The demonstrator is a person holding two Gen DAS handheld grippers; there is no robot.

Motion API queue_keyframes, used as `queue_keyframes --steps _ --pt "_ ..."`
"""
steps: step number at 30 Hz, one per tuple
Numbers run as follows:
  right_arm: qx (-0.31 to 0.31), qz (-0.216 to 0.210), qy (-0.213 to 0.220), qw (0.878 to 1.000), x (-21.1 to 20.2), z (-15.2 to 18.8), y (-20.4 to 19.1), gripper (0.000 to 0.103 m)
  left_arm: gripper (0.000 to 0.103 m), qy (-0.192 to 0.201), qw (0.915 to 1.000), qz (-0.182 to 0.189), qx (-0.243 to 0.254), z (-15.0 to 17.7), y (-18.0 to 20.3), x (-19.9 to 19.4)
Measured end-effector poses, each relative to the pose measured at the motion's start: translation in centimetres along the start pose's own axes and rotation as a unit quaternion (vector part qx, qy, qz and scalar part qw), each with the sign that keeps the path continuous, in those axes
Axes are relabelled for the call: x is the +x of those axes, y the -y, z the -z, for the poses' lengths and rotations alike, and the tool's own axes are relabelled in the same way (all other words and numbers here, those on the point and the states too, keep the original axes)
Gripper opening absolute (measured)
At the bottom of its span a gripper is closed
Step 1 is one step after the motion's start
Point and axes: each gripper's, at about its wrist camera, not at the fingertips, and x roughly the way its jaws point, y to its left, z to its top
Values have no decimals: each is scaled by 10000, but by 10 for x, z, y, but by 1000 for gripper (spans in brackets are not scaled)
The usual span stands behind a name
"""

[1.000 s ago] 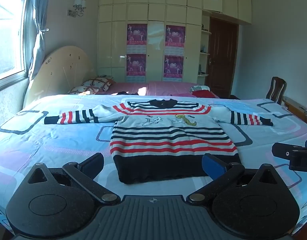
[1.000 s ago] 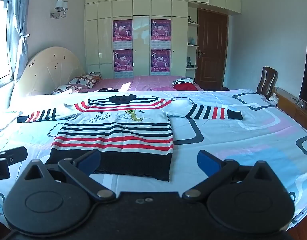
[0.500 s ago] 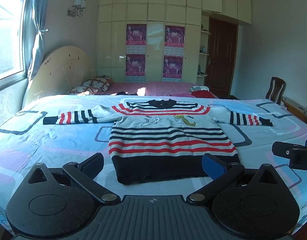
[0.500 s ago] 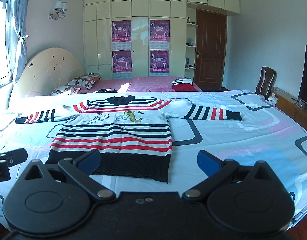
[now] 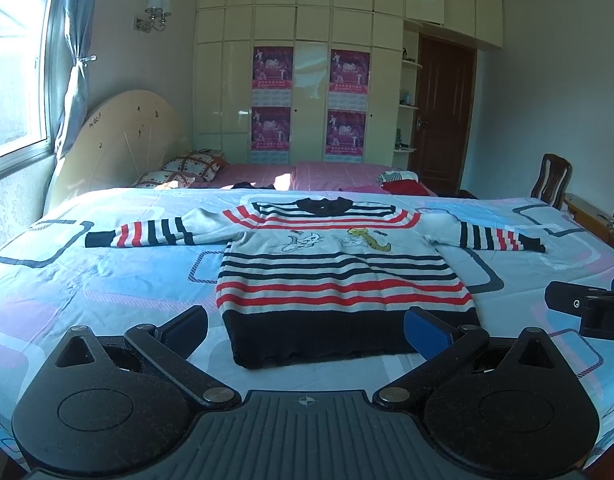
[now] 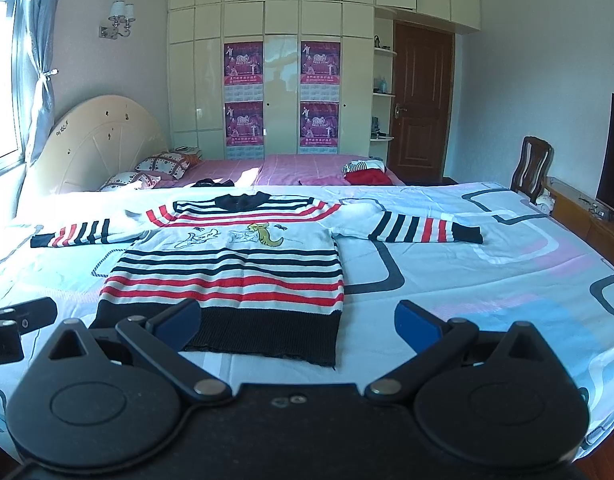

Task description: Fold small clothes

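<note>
Your striped sweater (image 5: 339, 276) lies flat on the bed (image 5: 107, 280), sleeves spread, navy hem nearest you, what looks like cartoon animals on its chest, while your left gripper (image 5: 305, 330) and right gripper (image 6: 297, 320) hover wide apart, empty.

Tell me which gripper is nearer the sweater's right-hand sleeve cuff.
Right. The right gripper hangs over the hem's right corner, on the side of that cuff. The left gripper sits at mid-hem, farther left.
</note>
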Motion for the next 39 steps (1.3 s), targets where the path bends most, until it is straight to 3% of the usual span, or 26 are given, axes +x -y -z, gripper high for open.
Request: queue_keyframes --steps 39 --pt "-106 -49 -20 9999 0 -5 -7 103 103 38 10000 -25 -6 -6 -3 -1"
